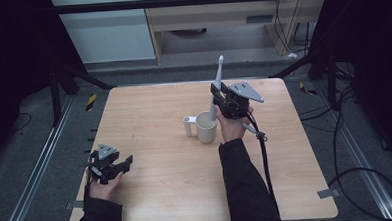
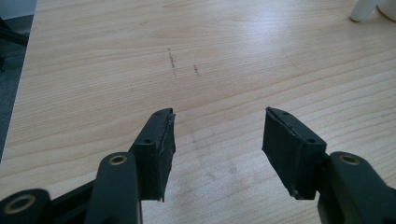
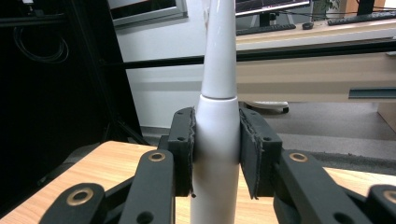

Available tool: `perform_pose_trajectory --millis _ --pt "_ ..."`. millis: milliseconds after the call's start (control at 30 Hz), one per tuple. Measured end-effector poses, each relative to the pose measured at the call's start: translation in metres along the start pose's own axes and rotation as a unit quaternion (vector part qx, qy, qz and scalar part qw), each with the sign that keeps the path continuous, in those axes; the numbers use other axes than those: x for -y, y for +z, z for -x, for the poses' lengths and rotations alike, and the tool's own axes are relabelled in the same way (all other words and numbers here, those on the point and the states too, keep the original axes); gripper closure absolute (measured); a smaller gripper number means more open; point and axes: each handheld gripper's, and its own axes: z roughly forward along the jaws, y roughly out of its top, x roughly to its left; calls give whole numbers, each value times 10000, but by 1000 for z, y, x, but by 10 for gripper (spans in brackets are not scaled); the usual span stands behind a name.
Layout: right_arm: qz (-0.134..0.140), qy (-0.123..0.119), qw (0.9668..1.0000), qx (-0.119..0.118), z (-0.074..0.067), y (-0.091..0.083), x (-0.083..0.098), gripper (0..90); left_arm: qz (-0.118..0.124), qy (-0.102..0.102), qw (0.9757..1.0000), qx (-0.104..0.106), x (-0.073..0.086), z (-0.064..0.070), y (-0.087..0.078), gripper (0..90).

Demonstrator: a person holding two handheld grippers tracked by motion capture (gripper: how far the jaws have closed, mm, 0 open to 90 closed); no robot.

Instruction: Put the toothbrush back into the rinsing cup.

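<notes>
Toothbrush (image 3: 215,116), long axis upright, is clamped in the right gripper (image 1: 227,101) directly above the white mug (image 1: 205,126) at mid-table, while the left gripper (image 1: 111,166), jaws spread and empty, rests well apart.

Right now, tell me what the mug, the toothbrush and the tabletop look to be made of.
Mug: probably glazed ceramic or plastic; cream, smooth, thick-walled. Toothbrush, clamped in the right tongs: glossy white plastic, seam between handle and neck, sharp highlights. Tabletop: light wood or wood-look laminate; printed-looking grain, faint scuffs, soft sheen.
</notes>
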Motion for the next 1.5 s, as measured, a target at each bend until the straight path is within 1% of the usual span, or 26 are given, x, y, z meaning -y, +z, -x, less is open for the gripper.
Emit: perform_pose_trajectory --millis 333,733,800,1033,1200,1333,1433,1500 --pt "-85 -11 10000 4 -2 10 14 678 5 -11 10000 0 0 0 0 427" --pt "-317 6 9995 57 2 17 32 678 4 -15 10000 -2 0 0 0 427" --pt "-358 -55 9993 61 2 19 34 678 4 -13 10000 -3 0 0 0 427" --pt "-454 -150 9988 76 -2 23 39 678 5 -10 10000 -3 0 -1 0 427" --pt "-581 -245 9980 109 -3 24 43 678 7 -6 10000 -7 0 0 0 427" --pt "-646 -166 9977 126 -1 24 48 677 5 -4 10000 -5 0 0 0 427" --pt "-737 -152 9971 116 1 23 53 677 -2 -1 10000 -5 0 0 0 427" --pt "-784 -183 9967 101 2 23 55 677 0 -5 10000 -9 0 0 0 427"
